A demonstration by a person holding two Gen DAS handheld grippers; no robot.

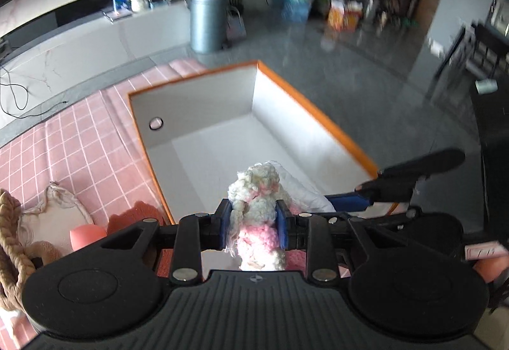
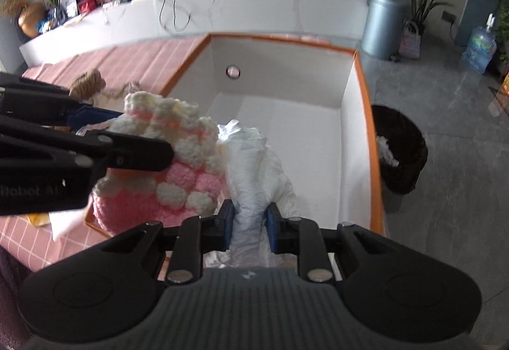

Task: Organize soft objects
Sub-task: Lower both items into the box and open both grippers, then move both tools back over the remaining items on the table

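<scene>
My left gripper [image 1: 254, 227] clamps pink-and-white knitted toy [image 1: 259, 213]; my right gripper [image 2: 249, 230] clamps white cloth [image 2: 254, 178]. Both hang over near edge of white box [image 2: 346, 89] on pink checked tablecloth [image 1: 79, 140].

Best move, I judge: carry both past rim, lower inside, then release side by side.

Background blurred; toy's underside and box's near wall hidden.
</scene>
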